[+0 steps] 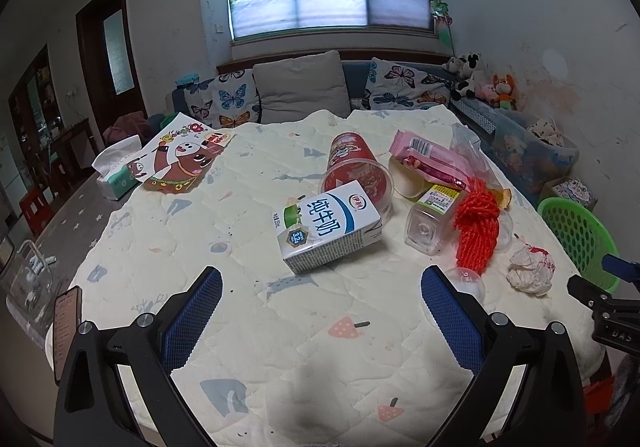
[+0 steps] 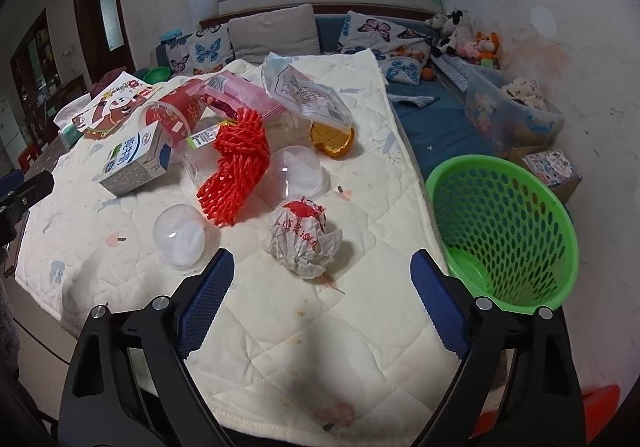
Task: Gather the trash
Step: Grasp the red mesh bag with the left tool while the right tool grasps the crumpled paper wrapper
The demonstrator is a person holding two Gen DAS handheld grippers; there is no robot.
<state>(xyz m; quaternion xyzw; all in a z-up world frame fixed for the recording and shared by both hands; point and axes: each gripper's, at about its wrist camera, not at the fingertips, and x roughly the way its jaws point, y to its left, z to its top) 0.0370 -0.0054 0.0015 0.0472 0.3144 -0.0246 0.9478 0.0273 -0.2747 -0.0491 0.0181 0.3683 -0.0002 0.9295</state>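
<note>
The quilted worktop (image 2: 360, 151) is carrying all the trash, and the green basket (image 2: 516, 231) is sitting empty just off its right edge, mouth tilted toward the camera. Judging by this, collecting is only beginning: the right gripper (image 2: 322, 279) is hovering with its jaws wide apart and holding nothing, the crumpled wrapper (image 2: 302, 243) lying just ahead between them. The next move is calling for a short advance, a close on the wrapper, then a swing right over the edge. The left gripper (image 1: 322, 295) is likewise gaping and empty, facing the milk carton (image 1: 328, 231). The 2 clear domes (image 2: 180, 243) and the red net (image 2: 236, 163) are crowding the wrapper's left; its right side is lying open.
</note>
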